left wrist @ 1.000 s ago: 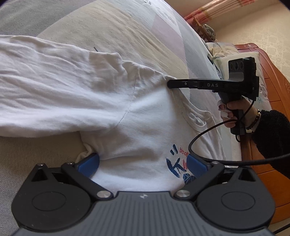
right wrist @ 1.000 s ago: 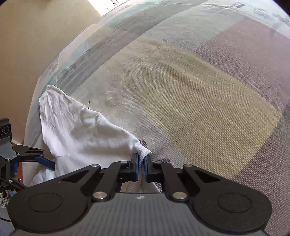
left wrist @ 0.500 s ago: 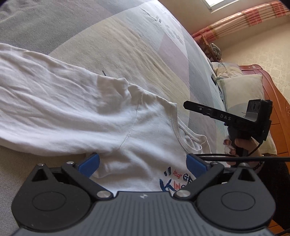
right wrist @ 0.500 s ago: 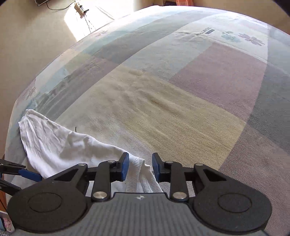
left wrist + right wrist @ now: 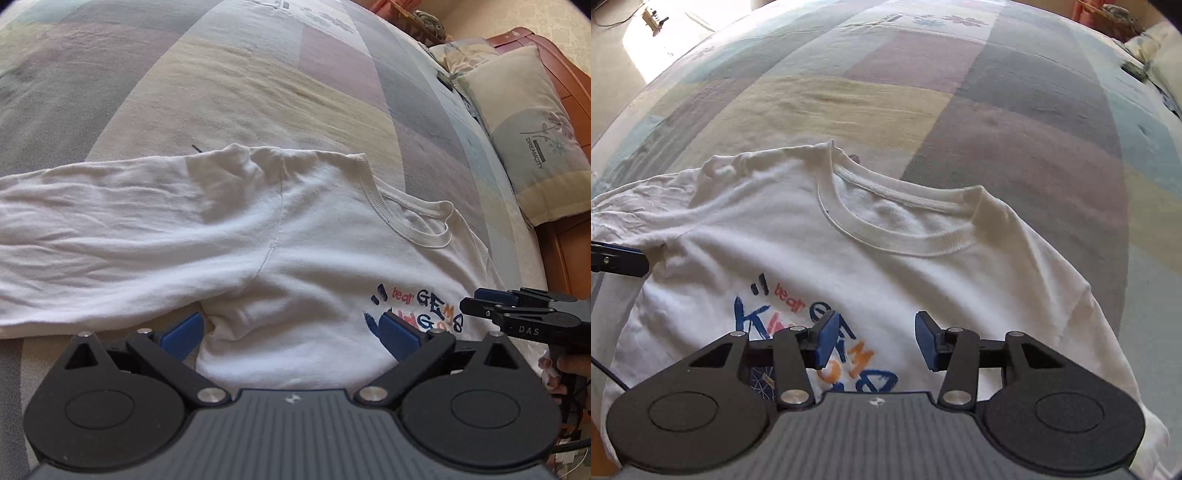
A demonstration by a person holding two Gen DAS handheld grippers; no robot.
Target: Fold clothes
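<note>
white shirt flat on bed, sleeve stretched left, left gripper wide open over armpit, right gripper open over print, neither holding cloth

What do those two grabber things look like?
Each gripper is black with a ribbed grey body, two round discs, silver screws and blue pads on its fingers: the left gripper and the right gripper. Seen from the left one, the right has white "DAS" lettering, and black cables hang below it.
</note>
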